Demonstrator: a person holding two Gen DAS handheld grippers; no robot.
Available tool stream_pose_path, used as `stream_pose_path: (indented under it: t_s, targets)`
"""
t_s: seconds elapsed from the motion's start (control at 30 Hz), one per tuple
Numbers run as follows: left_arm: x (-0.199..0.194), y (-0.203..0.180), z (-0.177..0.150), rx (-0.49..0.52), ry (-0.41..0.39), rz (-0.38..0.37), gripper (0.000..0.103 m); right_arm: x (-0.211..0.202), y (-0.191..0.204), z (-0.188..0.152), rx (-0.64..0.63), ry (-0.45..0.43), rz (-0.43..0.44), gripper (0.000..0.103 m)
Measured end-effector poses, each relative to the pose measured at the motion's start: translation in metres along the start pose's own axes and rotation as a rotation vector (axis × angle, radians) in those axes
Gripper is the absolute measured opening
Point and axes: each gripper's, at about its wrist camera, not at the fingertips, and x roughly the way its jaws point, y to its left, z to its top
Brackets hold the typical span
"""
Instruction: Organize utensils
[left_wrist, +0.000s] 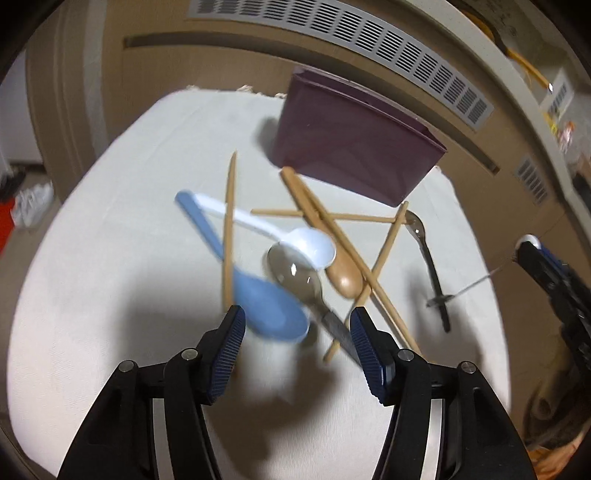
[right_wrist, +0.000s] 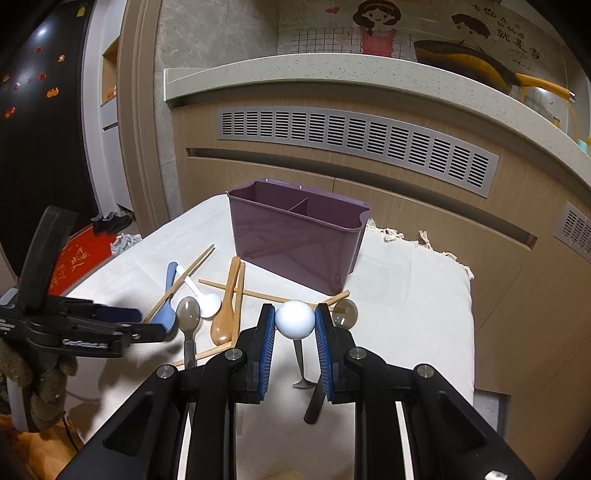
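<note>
A purple two-compartment utensil box (right_wrist: 295, 236) stands at the back of a white cloth (right_wrist: 406, 317); it also shows in the left wrist view (left_wrist: 351, 144). In front lie several chopsticks (left_wrist: 229, 221), a blue spoon (left_wrist: 269, 306), a white spoon (left_wrist: 310, 245), a wooden spoon (left_wrist: 341, 275), a steel spoon (left_wrist: 295, 273) and a dark-handled spoon (left_wrist: 424, 247). My left gripper (left_wrist: 297, 321) is open just above the blue spoon's bowl and the steel spoon's handle. My right gripper (right_wrist: 294, 320) is shut on a white ball-ended utensil (right_wrist: 294, 319) above the cloth.
A wooden cabinet with metal vents (right_wrist: 354, 140) stands behind the table under a pale counter (right_wrist: 332, 70). The cloth's fringed edge (right_wrist: 424, 236) hangs at the right. The floor with a red mat (right_wrist: 77, 258) lies to the left.
</note>
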Motion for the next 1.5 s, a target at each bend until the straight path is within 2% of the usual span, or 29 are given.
stream_pose_path:
  t_s: [0.17, 0.3, 0.37, 0.43, 0.47, 0.5, 0.57, 0.6, 0.67, 0.8, 0.9, 0.97, 1.03, 1.1, 1.13, 1.23, 1.33, 1.4, 1.47, 1.5]
  targets:
    - [0.023, -0.017, 0.005, 0.036, 0.024, 0.066, 0.06, -0.002, -0.005, -0.002, 0.009, -0.012, 0.003, 0.021]
    - [0.043, -0.021, 0.011, 0.111, 0.033, 0.187, 0.06, -0.003, -0.007, -0.004, 0.009, -0.022, 0.012, 0.021]
    - [0.044, -0.021, 0.014, 0.127, 0.033, 0.189, 0.059, -0.004, -0.007, -0.005, 0.009, -0.026, 0.017, 0.021]
    - [0.046, -0.024, 0.016, 0.128, 0.06, 0.15, 0.058, -0.004, -0.008, -0.005, 0.012, -0.029, 0.018, 0.021]
    - [0.047, -0.028, 0.015, 0.146, 0.062, 0.141, 0.051, -0.004, -0.008, -0.005, 0.016, -0.03, 0.019, 0.021]
    - [0.048, -0.033, 0.014, 0.175, 0.056, 0.139, 0.037, -0.004, -0.009, -0.005, 0.019, -0.03, 0.019, 0.021]
    - [0.049, -0.036, 0.012, 0.189, 0.063, 0.092, 0.018, -0.004, -0.009, -0.003, 0.025, -0.029, 0.014, 0.021]
    - [0.046, -0.035, 0.011, 0.19, 0.051, 0.083, 0.013, -0.006, -0.008, -0.003, 0.023, -0.029, 0.011, 0.021]
    - [0.036, -0.035, 0.008, 0.206, 0.01, 0.079, 0.008, -0.011, -0.006, -0.002, 0.007, -0.036, 0.001, 0.021]
    - [0.002, -0.04, -0.002, 0.289, -0.128, 0.114, 0.006, -0.019, -0.003, 0.001, -0.014, -0.045, -0.011, 0.021]
    - [-0.01, -0.034, -0.004, 0.281, -0.147, 0.106, 0.006, -0.021, -0.001, 0.003, -0.02, -0.04, -0.011, 0.021]
    - [-0.007, -0.021, 0.0, 0.216, -0.105, 0.095, 0.01, -0.02, 0.0, 0.003, -0.023, -0.028, -0.014, 0.021]
    - [0.004, -0.01, 0.004, 0.148, -0.035, 0.074, 0.021, -0.018, 0.001, 0.002, -0.024, -0.018, -0.013, 0.021]
    - [0.013, -0.01, 0.007, 0.12, -0.007, 0.077, 0.065, -0.017, 0.002, 0.001, -0.027, -0.011, -0.01, 0.021]
    - [0.016, -0.01, 0.008, 0.117, -0.011, 0.08, 0.072, -0.016, 0.003, 0.0, -0.03, -0.008, -0.008, 0.021]
    - [0.026, -0.019, 0.013, 0.149, -0.026, 0.117, 0.073, -0.015, 0.003, -0.002, -0.029, -0.004, 0.002, 0.021]
    - [0.043, -0.022, 0.015, 0.179, 0.028, 0.163, 0.073, -0.013, 0.002, -0.005, -0.021, 0.0, 0.008, 0.021]
    - [0.05, -0.027, 0.014, 0.232, 0.018, 0.202, 0.072, -0.012, -0.001, -0.007, -0.014, -0.002, 0.011, 0.021]
    - [0.054, -0.024, 0.014, 0.23, 0.033, 0.183, 0.071, -0.013, -0.002, -0.009, -0.01, -0.007, 0.011, 0.021]
    - [0.053, -0.023, 0.015, 0.231, 0.036, 0.176, 0.066, -0.014, -0.003, -0.01, -0.008, -0.009, 0.012, 0.021]
